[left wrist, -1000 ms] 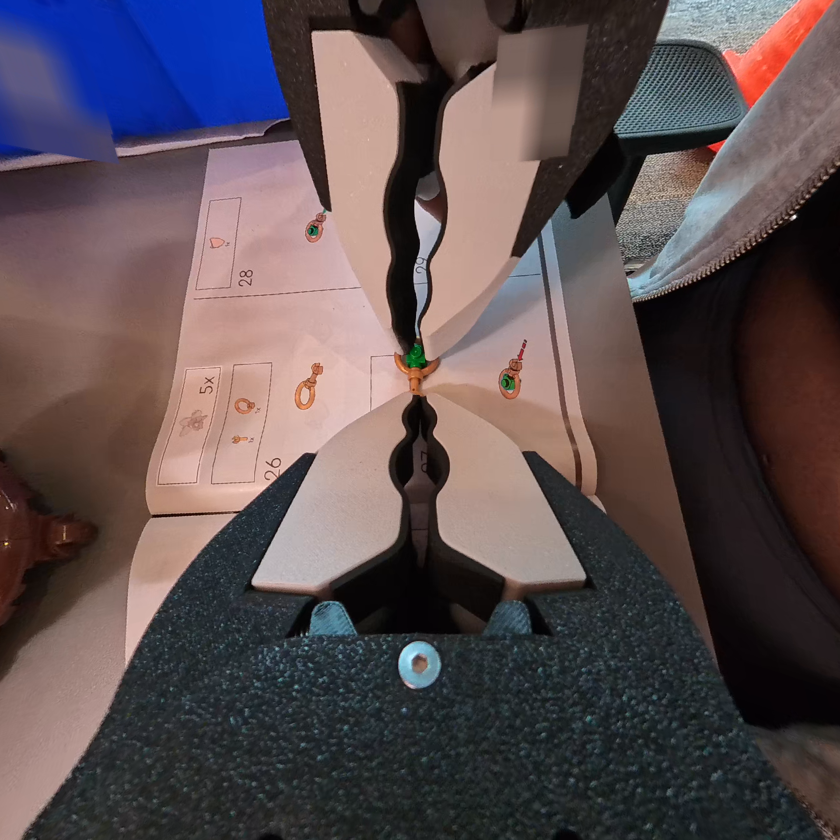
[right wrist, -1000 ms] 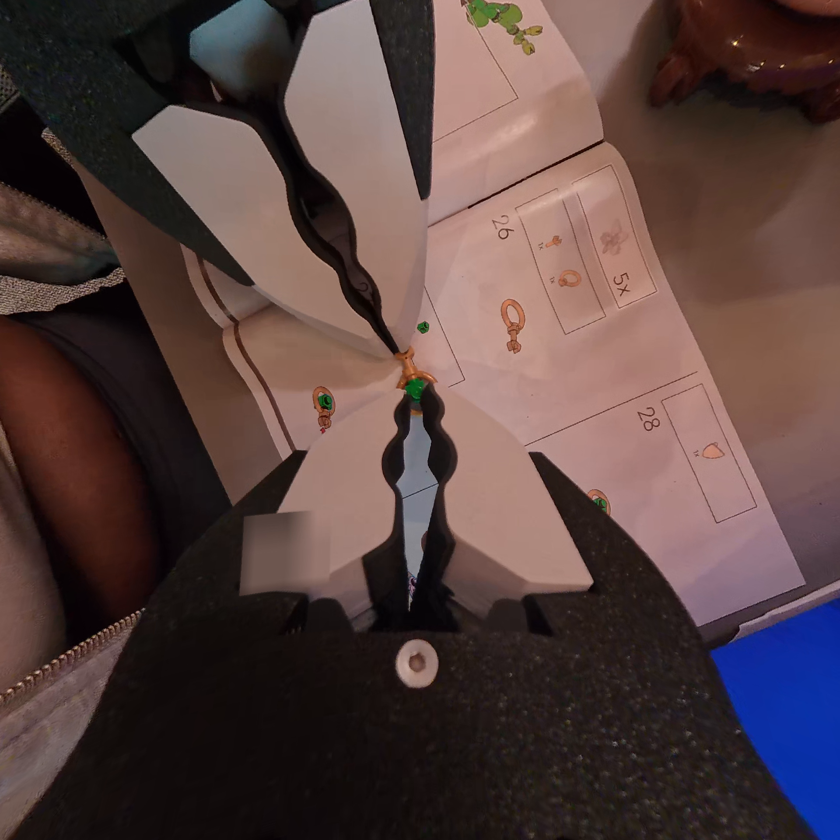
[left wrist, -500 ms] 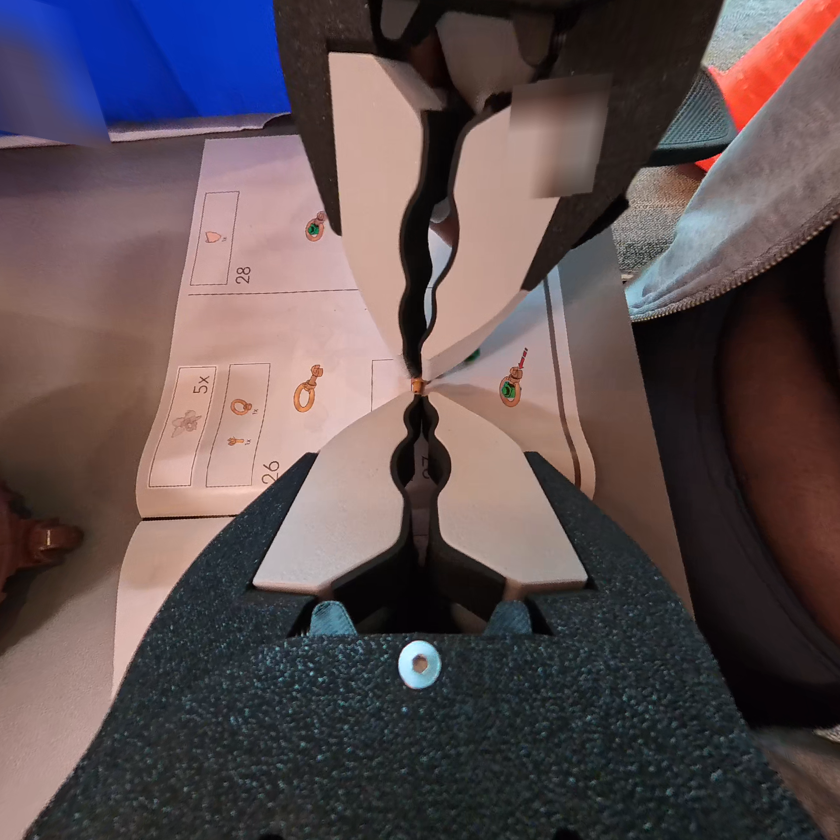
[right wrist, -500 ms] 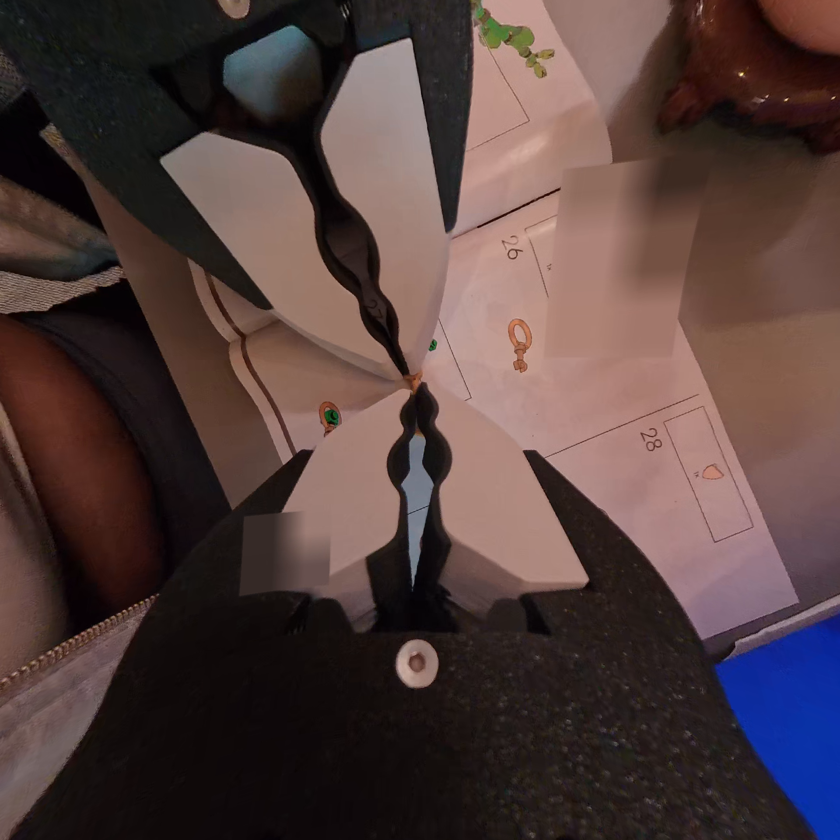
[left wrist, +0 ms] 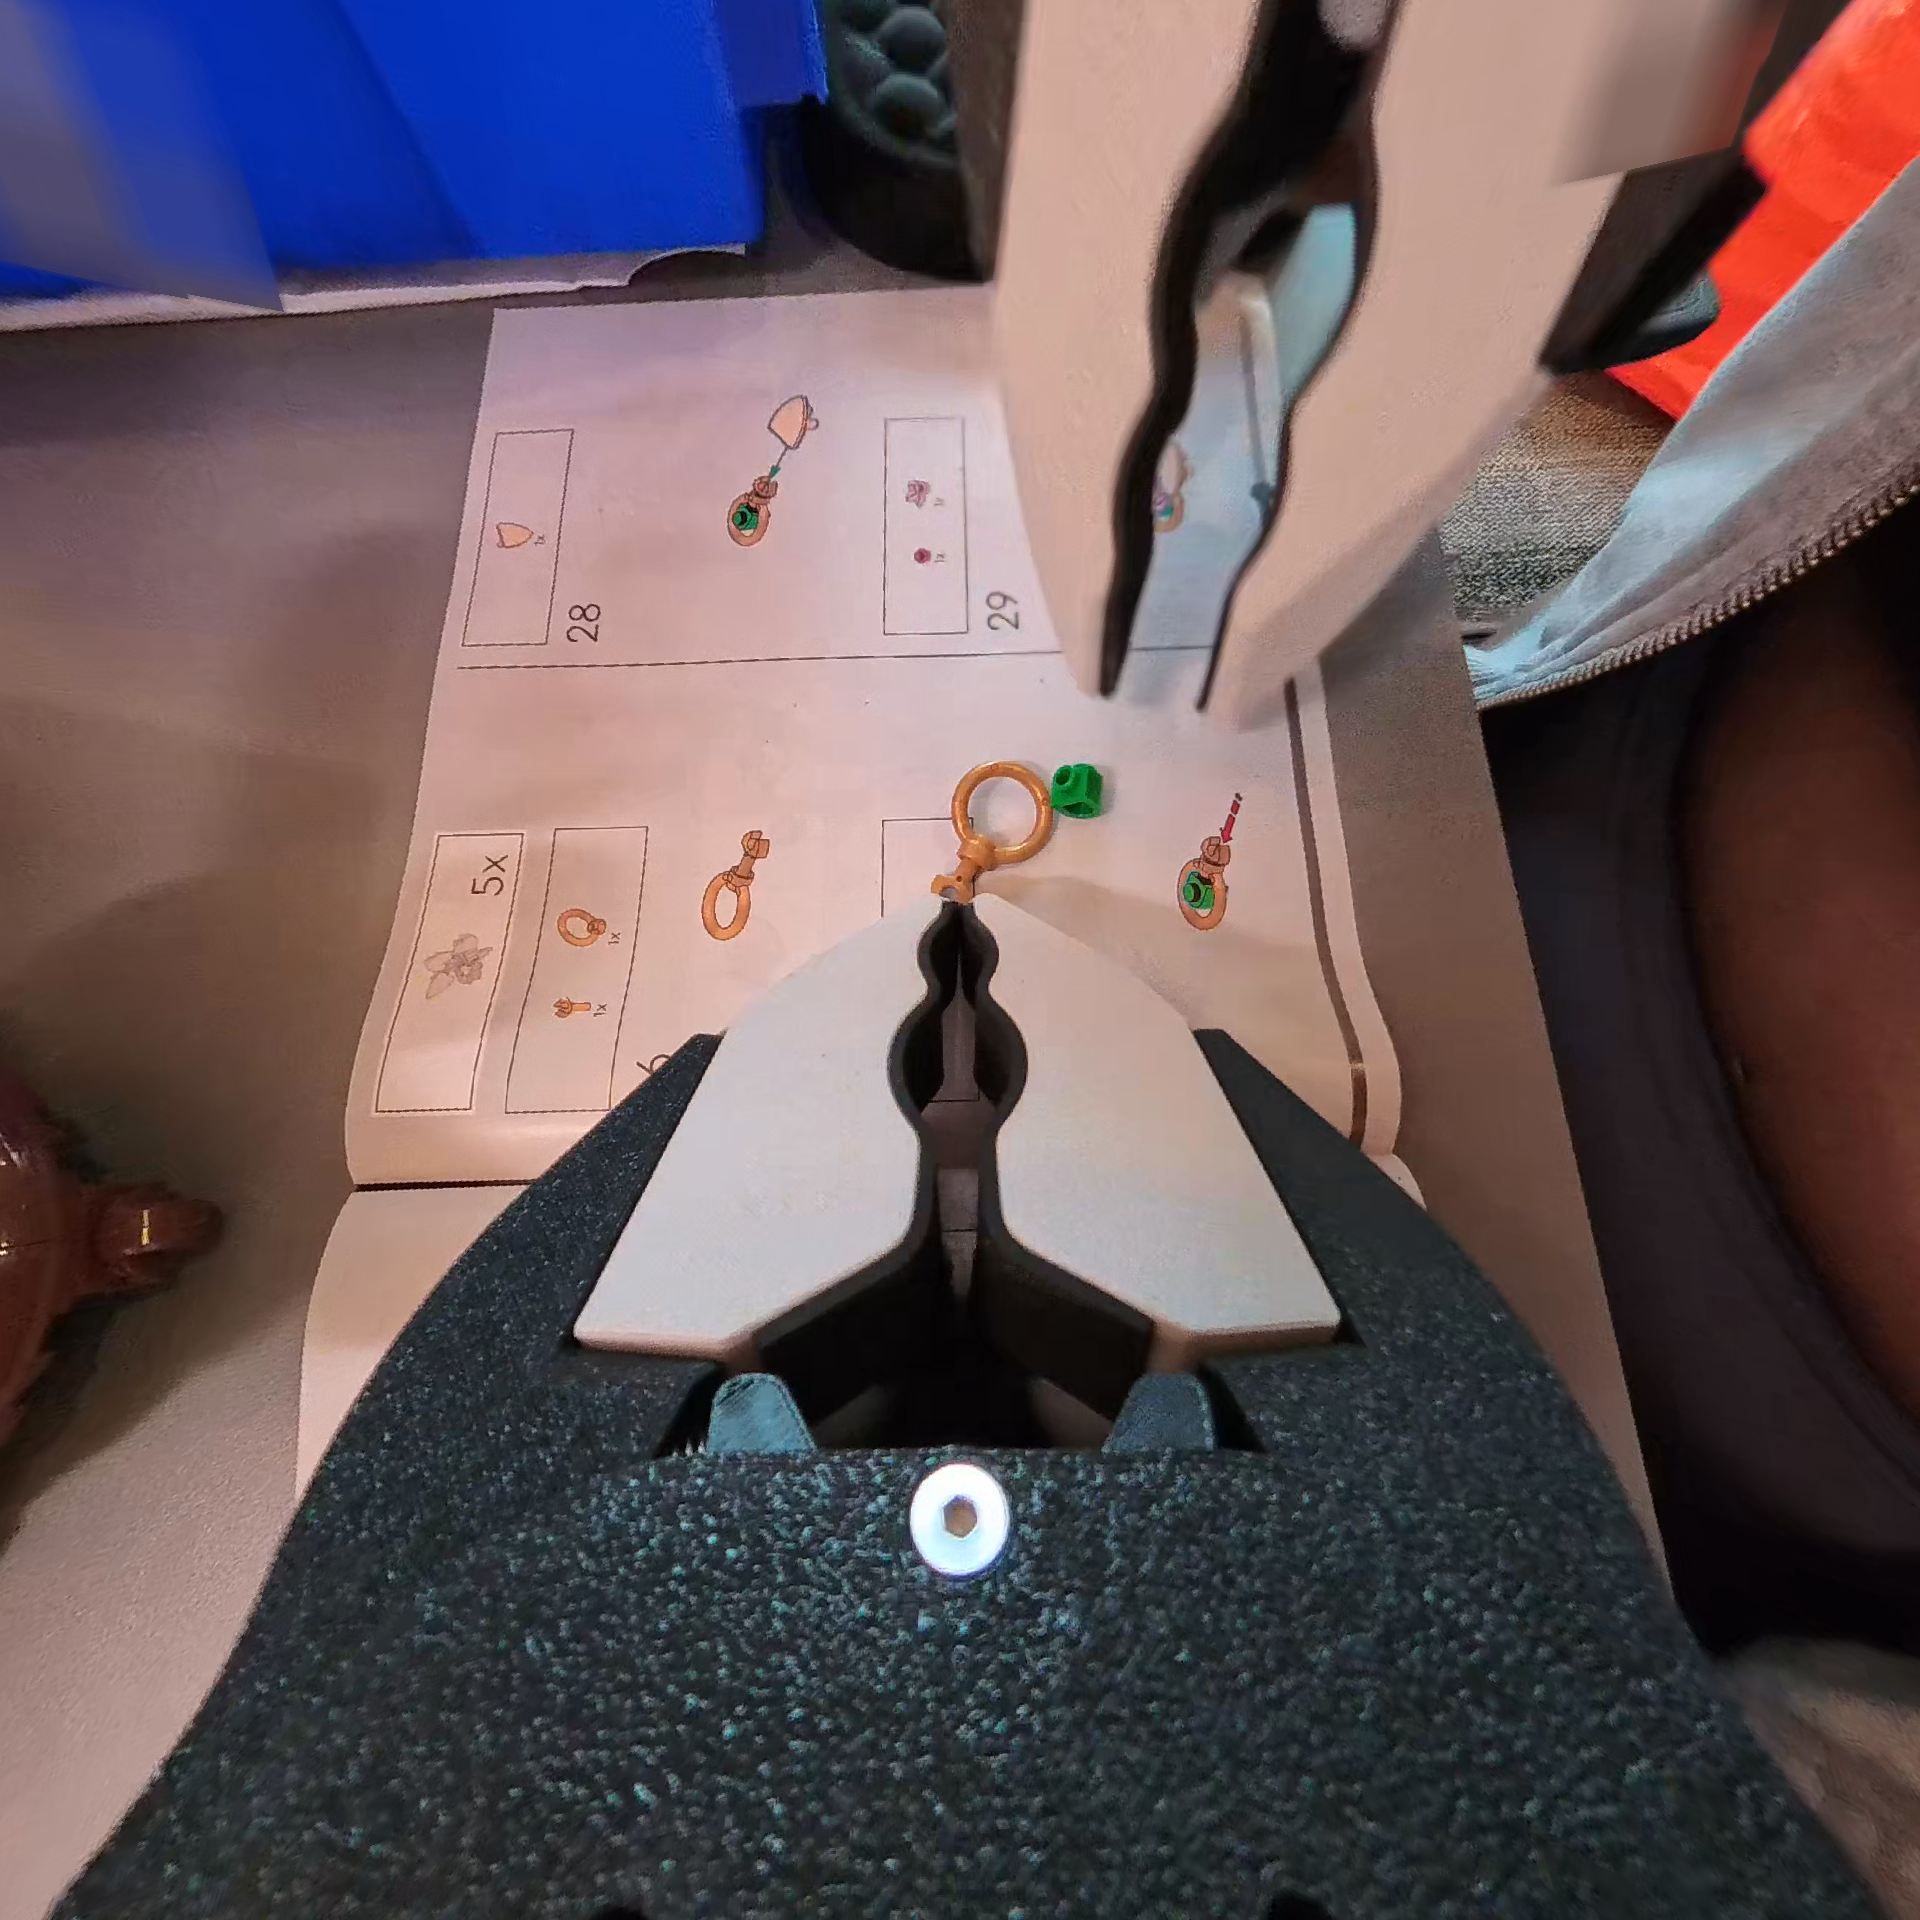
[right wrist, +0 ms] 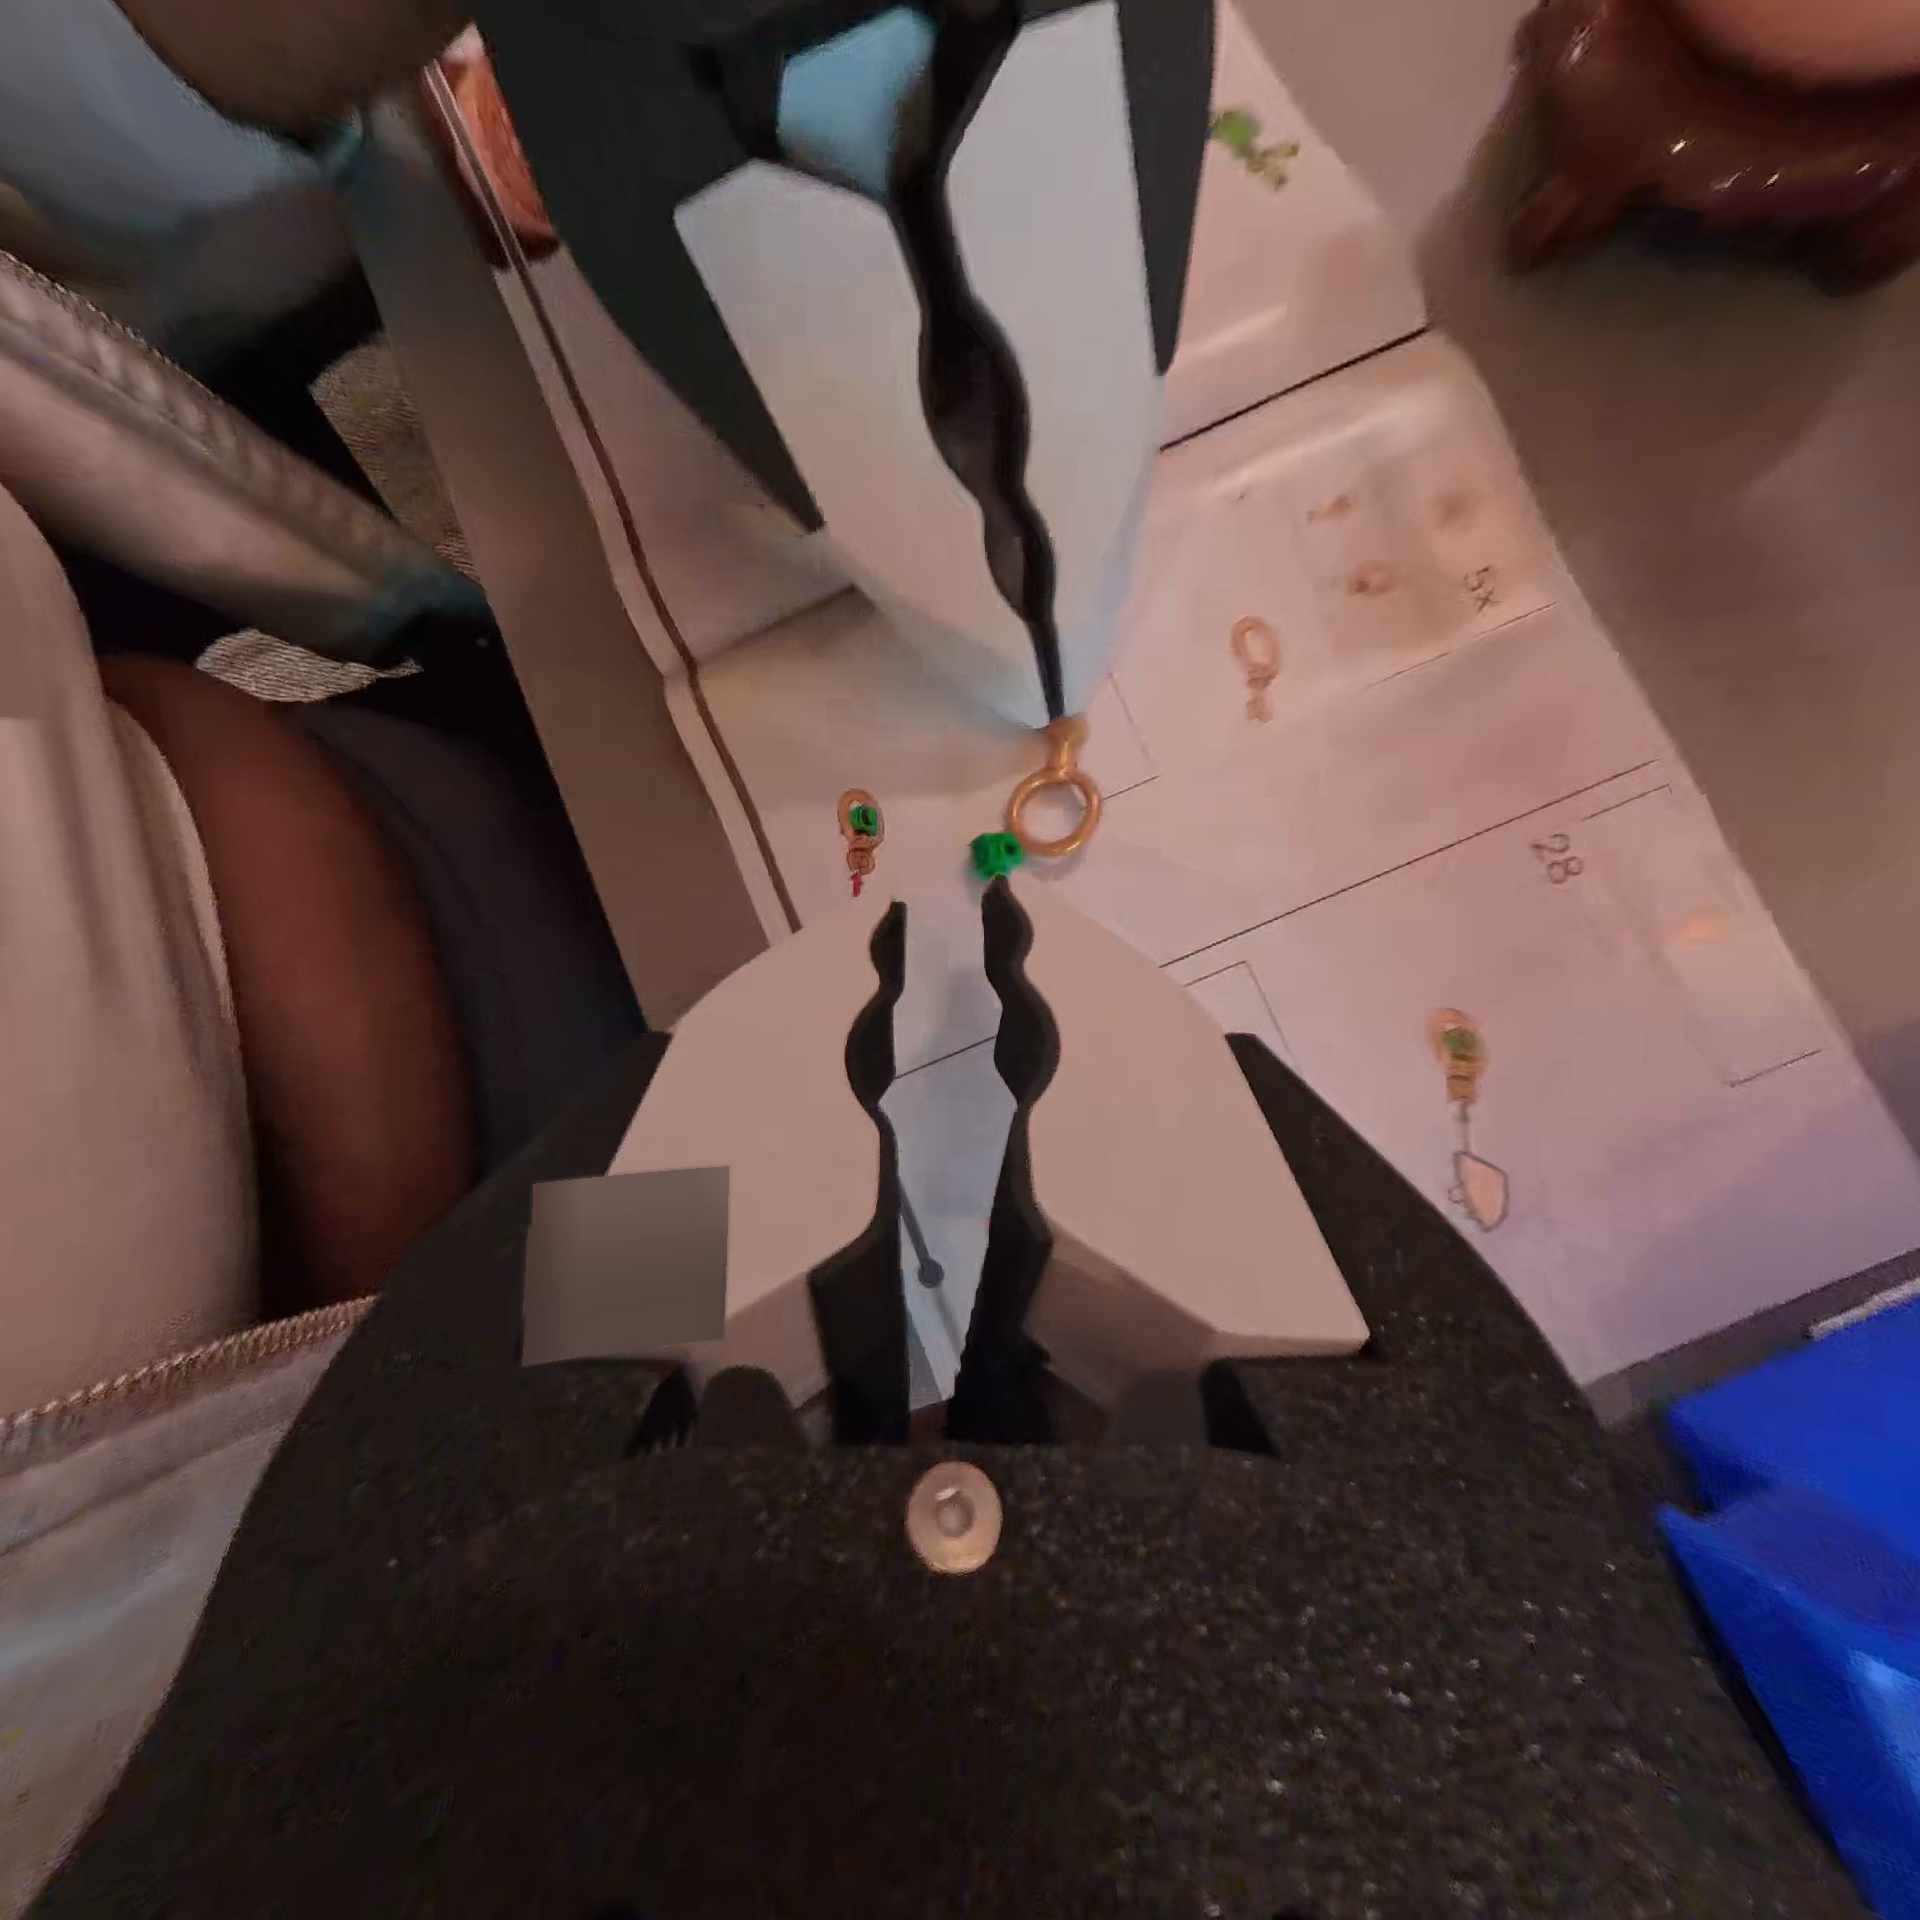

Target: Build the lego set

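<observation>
Gold ring piece (left wrist: 995,819), tiny, stiff and light, is clenched by its stem in my left jaws, ring jutting ahead. Green stud (left wrist: 1076,792) lies loose on the instruction booklet (left wrist: 665,727), just beyond my parted, empty right jaws; slippery, pinch its flat sides.

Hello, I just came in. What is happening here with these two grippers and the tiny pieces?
A person is building a small lego piece over the open instruction booklet. The left gripper is shut on the stem of a gold ring piece. The right gripper is open and holds nothing. The small green piece lies loose on the page beside the ring, not joined to it.
</observation>
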